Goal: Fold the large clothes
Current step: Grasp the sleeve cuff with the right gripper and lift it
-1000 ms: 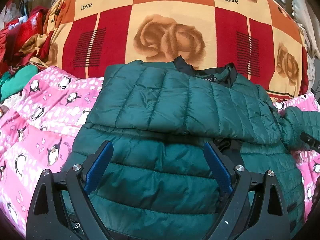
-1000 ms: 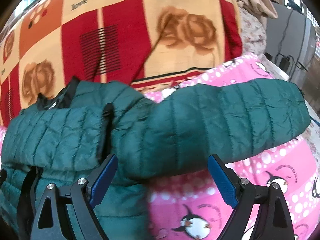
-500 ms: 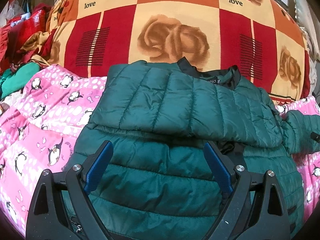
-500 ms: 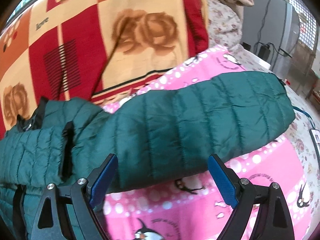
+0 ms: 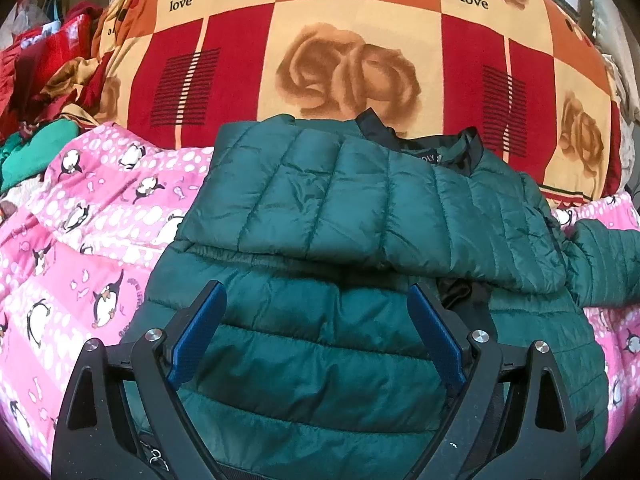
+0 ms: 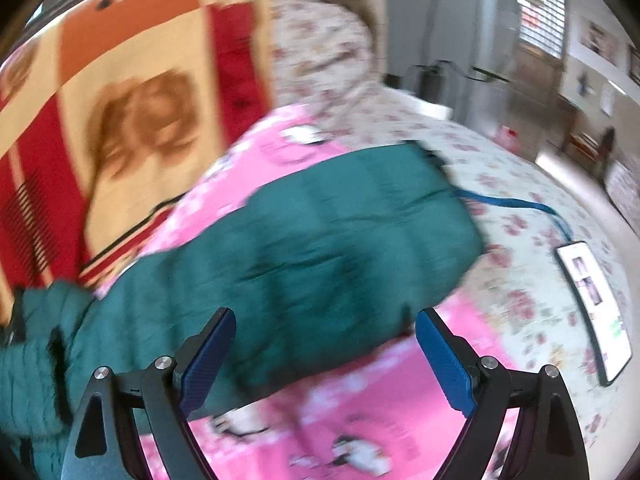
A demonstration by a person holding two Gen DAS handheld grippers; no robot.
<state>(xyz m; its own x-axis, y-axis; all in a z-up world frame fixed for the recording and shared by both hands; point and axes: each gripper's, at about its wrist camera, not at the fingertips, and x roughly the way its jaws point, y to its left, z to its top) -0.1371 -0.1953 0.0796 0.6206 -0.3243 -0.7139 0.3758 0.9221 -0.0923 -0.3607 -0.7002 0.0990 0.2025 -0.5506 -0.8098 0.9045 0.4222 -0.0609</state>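
A dark green quilted puffer jacket (image 5: 360, 208) lies on a pink penguin-print blanket (image 5: 92, 240). Its left sleeve is folded across the chest below the black collar. My left gripper (image 5: 316, 332) is open and empty, just above the jacket's lower body. The jacket's right sleeve (image 6: 320, 248) stretches out to the right over the pink blanket (image 6: 360, 408). My right gripper (image 6: 324, 356) is open and empty over the sleeve's near edge. The right wrist view is blurred by motion.
A red, orange and cream rose-pattern blanket (image 5: 352, 40) rises behind the jacket. Red and green clothes (image 5: 40, 112) are heaped at far left. A phone (image 6: 596, 308) with a blue cable (image 6: 520, 204) lies on a floral sheet (image 6: 520, 280) to the right.
My right gripper has swung right along the outstretched sleeve toward its cuff end, bringing the phone and room into view. The left gripper has barely moved. Both stay open.
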